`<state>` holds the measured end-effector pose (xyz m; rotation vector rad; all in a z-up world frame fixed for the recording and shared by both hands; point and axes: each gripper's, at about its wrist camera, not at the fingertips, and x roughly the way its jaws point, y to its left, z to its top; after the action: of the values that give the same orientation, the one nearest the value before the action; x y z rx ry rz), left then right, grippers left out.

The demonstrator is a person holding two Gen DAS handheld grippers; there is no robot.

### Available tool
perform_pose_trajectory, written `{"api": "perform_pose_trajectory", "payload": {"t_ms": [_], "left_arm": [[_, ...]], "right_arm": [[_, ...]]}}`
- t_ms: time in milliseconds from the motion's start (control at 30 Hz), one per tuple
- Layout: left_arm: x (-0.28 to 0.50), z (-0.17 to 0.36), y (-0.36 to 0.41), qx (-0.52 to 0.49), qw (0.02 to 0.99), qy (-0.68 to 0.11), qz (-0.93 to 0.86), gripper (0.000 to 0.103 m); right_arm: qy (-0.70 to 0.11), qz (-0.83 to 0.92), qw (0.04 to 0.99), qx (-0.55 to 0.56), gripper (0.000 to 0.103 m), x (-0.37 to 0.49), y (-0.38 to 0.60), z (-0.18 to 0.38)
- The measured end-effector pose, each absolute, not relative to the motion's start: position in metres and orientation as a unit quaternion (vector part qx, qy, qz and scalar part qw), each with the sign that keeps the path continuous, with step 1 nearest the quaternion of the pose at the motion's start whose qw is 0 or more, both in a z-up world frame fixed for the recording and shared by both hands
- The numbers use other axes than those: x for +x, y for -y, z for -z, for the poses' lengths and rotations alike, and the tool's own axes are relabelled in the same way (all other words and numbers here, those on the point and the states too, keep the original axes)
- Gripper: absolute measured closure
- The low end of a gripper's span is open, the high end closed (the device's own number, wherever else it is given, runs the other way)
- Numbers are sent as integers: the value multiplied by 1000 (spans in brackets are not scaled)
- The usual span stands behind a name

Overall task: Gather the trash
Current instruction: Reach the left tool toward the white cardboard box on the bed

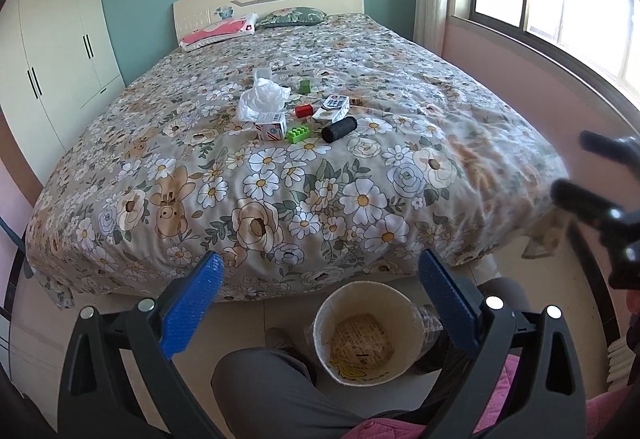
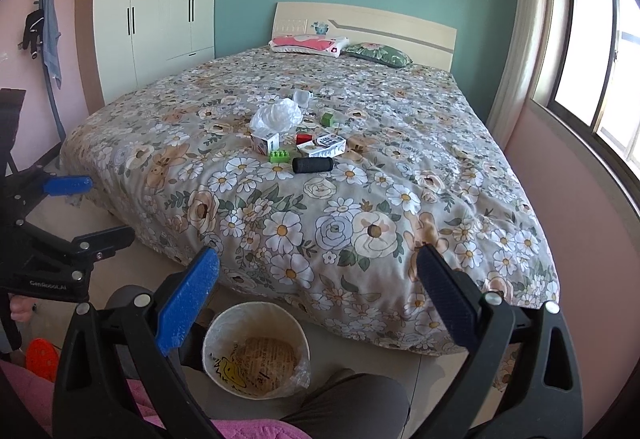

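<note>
Here, floral bed [image 1: 280, 167] fills teal-walled room; black roll [image 1: 339, 129] lies crosswise; bin [image 1: 362, 335] upright below; both grippers [image 1: 320, 293] [image 2: 318, 289] wide, empty.

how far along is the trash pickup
Barely started. Both grippers, left and right, are open and hold nothing. The bin on the floor holds only a paper liner. Still on the bed: crumpled plastic bag, small cartons, toy bricks, black roll.
</note>
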<state>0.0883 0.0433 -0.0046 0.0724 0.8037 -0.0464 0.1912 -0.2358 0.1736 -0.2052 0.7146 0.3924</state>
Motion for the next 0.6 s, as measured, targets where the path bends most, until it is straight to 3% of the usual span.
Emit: {"api": "perform_pose_trajectory", "payload": {"t_ms": [600], "left_arm": [[291, 55, -106, -62, 893, -446, -21, 4]], "right_arm": [[-391, -269, 874, -102, 7, 359, 171, -110]]}}
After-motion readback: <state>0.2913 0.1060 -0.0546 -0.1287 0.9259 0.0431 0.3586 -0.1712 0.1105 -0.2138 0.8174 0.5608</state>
